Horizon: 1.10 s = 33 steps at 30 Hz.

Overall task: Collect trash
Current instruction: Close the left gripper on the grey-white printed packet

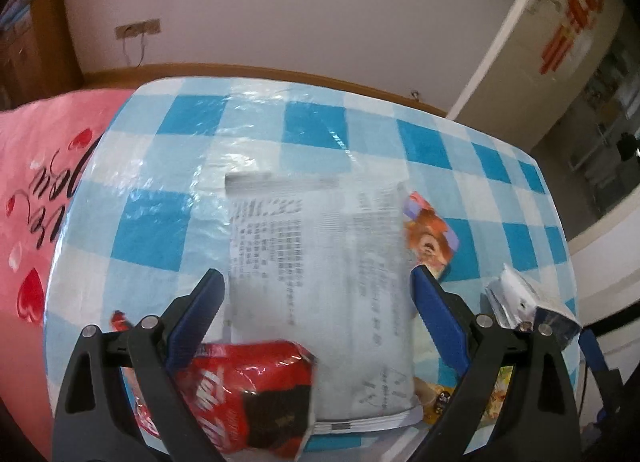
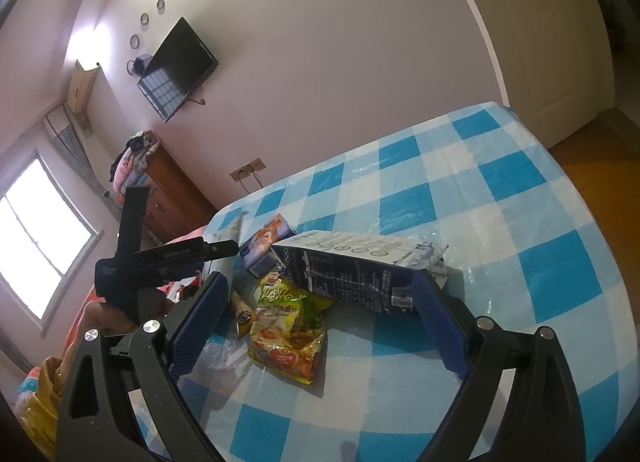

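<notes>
Trash spread on the blue checked tablecloth. Left gripper wide open, holding nothing, white printed wrapper between its fingers, red snack bag at 6 o'clock. Right gripper wide open too, yellow snack bag between its fingers, dark carton lying at 1 o'clock. Probably lined up for grabbing.

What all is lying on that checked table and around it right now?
Table: one, blue-and-white checked plastic cover.
White printed wrapper: one, flat, mid-table between the left gripper's fingers.
Red snack bag: one, red and black, near edge, overlapping the white wrapper.
Cartoon packet: one, orange and purple, right of the white wrapper.
Dark blue carton: one, torn open, lying on its side.
Yellow-green snack bag: one, in front of the carton.
Pink blanket: one, red hearts, left of the table.
Television: one, black, wall-mounted.
Left gripper: open.
Right gripper: open.
</notes>
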{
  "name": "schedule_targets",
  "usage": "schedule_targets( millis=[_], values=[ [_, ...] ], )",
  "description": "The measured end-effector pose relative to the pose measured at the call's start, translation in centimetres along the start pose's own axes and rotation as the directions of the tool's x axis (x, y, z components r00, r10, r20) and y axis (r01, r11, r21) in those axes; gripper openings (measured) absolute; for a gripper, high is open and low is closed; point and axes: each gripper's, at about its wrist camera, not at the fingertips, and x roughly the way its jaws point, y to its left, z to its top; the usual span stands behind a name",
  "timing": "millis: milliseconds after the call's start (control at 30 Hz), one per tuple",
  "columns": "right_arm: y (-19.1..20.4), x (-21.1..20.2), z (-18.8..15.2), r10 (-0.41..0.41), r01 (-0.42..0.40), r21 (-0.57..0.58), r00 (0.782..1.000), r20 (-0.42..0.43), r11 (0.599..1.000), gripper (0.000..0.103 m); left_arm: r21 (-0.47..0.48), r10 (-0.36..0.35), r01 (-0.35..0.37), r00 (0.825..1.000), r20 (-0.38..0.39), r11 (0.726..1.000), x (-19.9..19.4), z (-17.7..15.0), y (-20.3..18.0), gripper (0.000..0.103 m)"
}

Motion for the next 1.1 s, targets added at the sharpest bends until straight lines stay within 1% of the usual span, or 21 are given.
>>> schedule_targets(
  millis=[67,200,233,267,333,400,533,600,700,767,900,1033,1100],
  values=[
    [-0.1,0.1,0.0,0.003,-0.003,0.001,1.000,0.000,1.000,0.092,-0.009,-0.005,0.005,1.000,-0.007,1.000,0.3,-0.2,0.2,0.094],
    [-0.1,0.2,-0.1,0.002,-0.002,-0.006,1.000,-0.006,1.000,0.092,0.018,0.011,-0.011,1.000,-0.003,1.000,0.5,-0.6,-0.2,0.094],
    [-0.1,0.2,-0.1,-0.001,0.001,-0.008,1.000,-0.006,1.000,0.092,0.022,0.008,-0.008,1.000,-0.006,1.000,0.6,-0.8,-0.3,0.092],
    [-0.1,0.1,-0.1,-0.003,0.003,-0.009,1.000,-0.005,1.000,0.092,0.024,0.008,-0.008,1.000,-0.008,1.000,0.7,-0.9,-0.4,0.088],
    [-0.2,0.0,0.0,-0.010,0.010,-0.011,1.000,0.001,1.000,0.092,0.035,0.024,-0.024,1.000,0.008,0.999,0.6,-1.1,-0.6,0.085],
    [-0.5,-0.1,0.1,-0.024,0.024,-0.015,1.000,0.007,1.000,0.092,0.037,0.031,-0.032,0.999,0.019,0.999,0.2,-1.3,-0.8,0.079],
    [-1.4,0.0,0.4,-0.068,0.069,-0.020,0.998,0.007,0.997,0.092,0.037,0.021,-0.022,1.000,0.021,0.999,-0.2,-2.0,-0.9,0.078],
    [-1.8,0.1,0.6,-0.077,0.077,-0.022,0.997,0.004,0.997,0.092,0.047,0.017,-0.018,0.999,0.029,0.999,-0.6,-2.7,-1.2,0.078],
    [-2.2,0.7,0.7,-0.091,0.090,-0.045,0.996,-0.012,0.995,0.092,0.040,-0.013,0.011,0.999,0.041,0.999,-1.3,-3.4,-1.3,0.078],
    [-2.5,1.3,0.7,-0.118,0.116,-0.058,0.993,-0.030,0.992,0.092,0.031,-0.036,0.034,0.998,0.050,0.999,-2.0,-3.9,-1.3,0.077],
    [-3.0,1.9,0.7,-0.118,0.115,-0.050,0.992,-0.054,0.992,0.092,0.030,-0.065,0.063,0.995,0.077,0.998,-3.5,-4.9,-1.5,0.077],
    [-2.7,2.1,1.1,-0.124,0.119,-0.077,0.990,-0.061,0.990,0.092,0.029,-0.090,0.087,0.989,0.114,0.996,-5.2,-5.8,-1.6,0.077],
    [-2.5,2.4,1.7,-0.140,0.133,-0.099,0.988,-0.066,0.986,0.092,0.030,-0.115,0.112,0.985,0.127,0.993,-6.0,-6.1,-1.5,0.078]
  ],
)
